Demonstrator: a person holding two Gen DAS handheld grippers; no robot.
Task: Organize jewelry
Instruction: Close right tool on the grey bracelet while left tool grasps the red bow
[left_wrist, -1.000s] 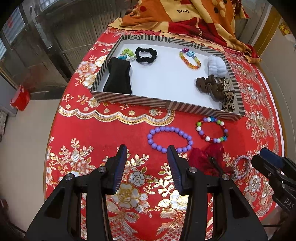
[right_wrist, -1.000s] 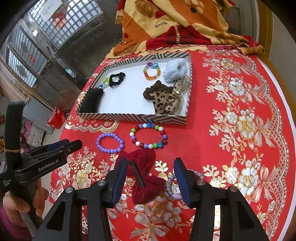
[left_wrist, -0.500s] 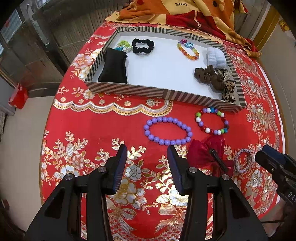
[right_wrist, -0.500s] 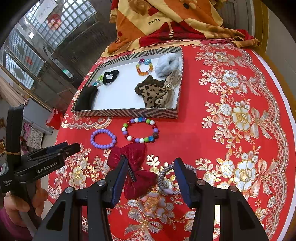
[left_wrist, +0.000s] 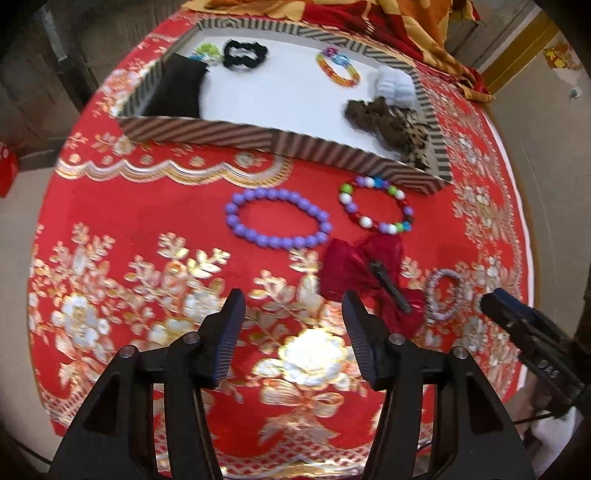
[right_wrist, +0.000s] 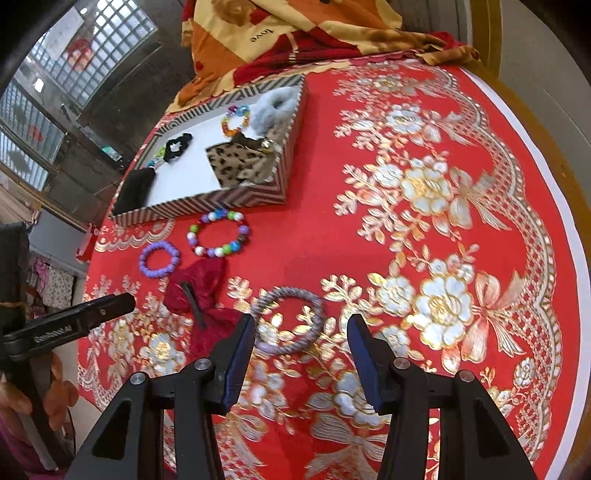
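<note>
On the red floral table, four loose pieces lie in front of a striped tray: a purple bead bracelet, a multicolour bead bracelet, a red bow clip and a grey braided ring. The bow sits between the purple bracelet and the ring, touching neither clearly. Inside the tray are six things: a black pouch, a green piece partly hidden behind it, a black scrunchie, a rainbow bracelet, a white scrunchie and a leopard-print bow. A patterned blanket is bunched behind the tray. The left gripper hangs released, empty, near the bow. The right gripper is also released, with the ring just ahead of its fingers.
</note>
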